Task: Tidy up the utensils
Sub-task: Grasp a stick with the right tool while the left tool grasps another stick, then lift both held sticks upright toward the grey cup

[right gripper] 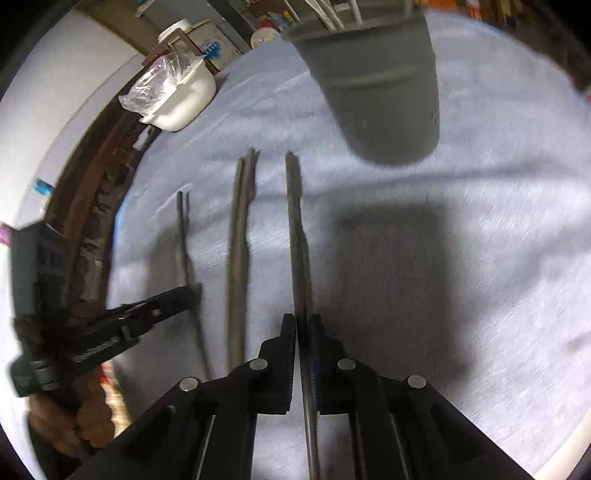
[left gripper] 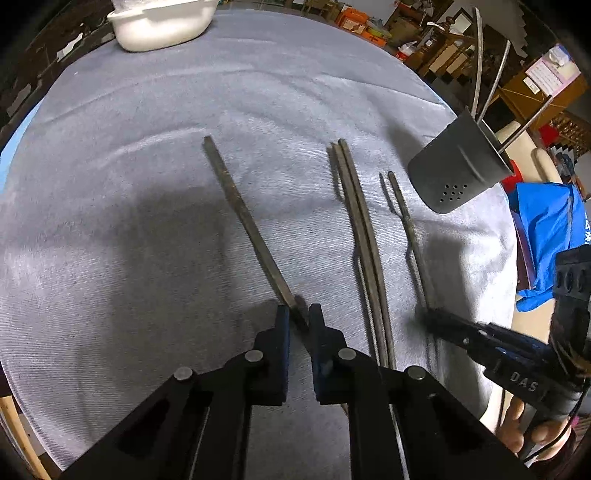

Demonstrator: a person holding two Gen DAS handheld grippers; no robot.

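Both hand-held grippers are clamped on chopsticks lying on the grey cloth (left gripper: 147, 221) over the tabletop.

- Left hand-held gripper (left gripper: 295, 317): jaws together on the near end of a lone dark chopstick (left gripper: 236, 206), which lies flat and angles away to the left.
- Right hand-held gripper (right gripper: 303, 325): jaws together on another chopstick (right gripper: 295, 229), which runs between the pads and out behind them.
- A bunch of chopsticks (left gripper: 360, 229) is left lying loose between the two held ones, untouched.
- Grey utensil holder (left gripper: 454, 166): stands at the far right of the cloth, already holding a few long metal handles (left gripper: 495, 74).

Risks, as judged:
- Each grip is near one end, so a lifted stick may pivot or droop in the jaws and slip out.
- The right one passes close beside the loose bunch; a sideways swing could scatter it.
- The holder's mouth is partly taken by the handles, so a tilted tip may catch on the rim or tip the holder.
- The cloth is wrinkled and may snag a dragged tip.

Surroundings: a white dish (left gripper: 162, 22) with crumpled plastic sits at the far edge, clear of the work. Blue fabric (left gripper: 546, 229) lies off the right edge.
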